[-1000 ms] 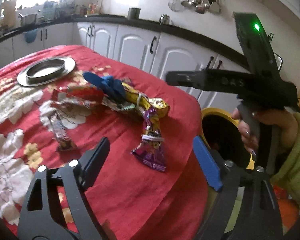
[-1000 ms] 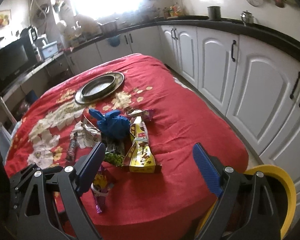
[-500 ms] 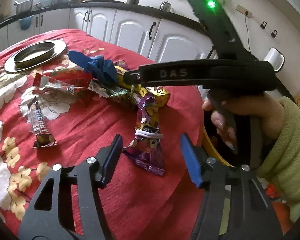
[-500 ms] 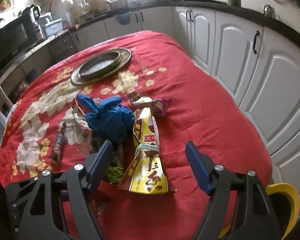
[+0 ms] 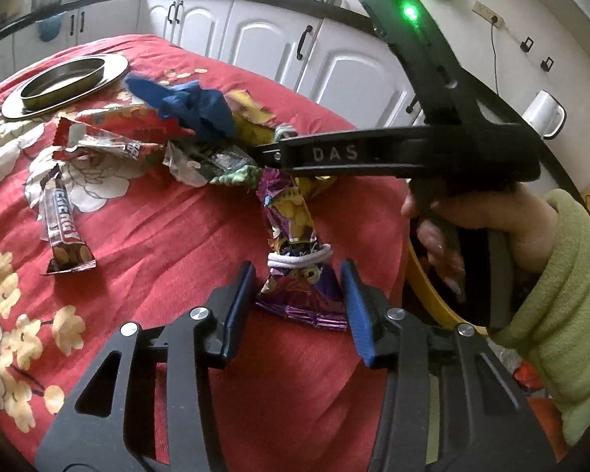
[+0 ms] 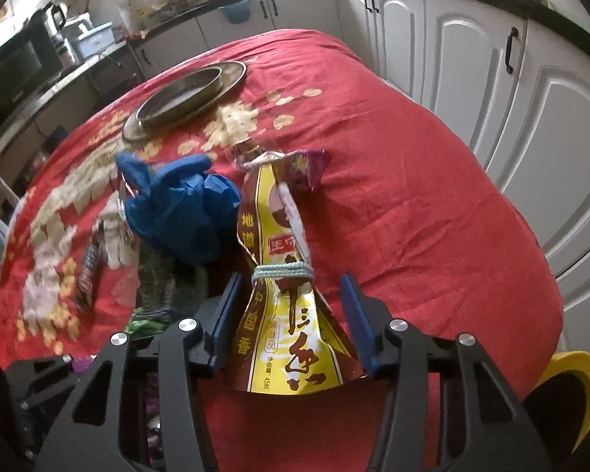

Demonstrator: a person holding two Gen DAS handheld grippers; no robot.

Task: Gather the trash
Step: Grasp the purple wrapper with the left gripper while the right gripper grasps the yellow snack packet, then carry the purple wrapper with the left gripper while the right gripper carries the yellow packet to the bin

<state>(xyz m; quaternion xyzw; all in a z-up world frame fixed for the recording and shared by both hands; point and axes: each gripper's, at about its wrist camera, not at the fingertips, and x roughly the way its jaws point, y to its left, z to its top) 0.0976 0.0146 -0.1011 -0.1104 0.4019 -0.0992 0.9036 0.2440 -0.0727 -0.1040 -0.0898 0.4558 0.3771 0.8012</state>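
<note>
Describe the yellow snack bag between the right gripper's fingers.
The yellow snack bag is a crinkled foil-like packet with brown trim and red-brown Chinese lettering, cinched mid-length by a pale elastic band. It lies flat on the red tablecloth, its flared end between the open right gripper's fingers, beside a blue glove.

Steel plate (image 5: 65,82) on red floral tablecloth (image 5: 169,236).

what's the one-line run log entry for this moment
phase: pre-grasp | left gripper: open around purple wrapper | right gripper: open around yellow wrapper | bin: beside table
</note>
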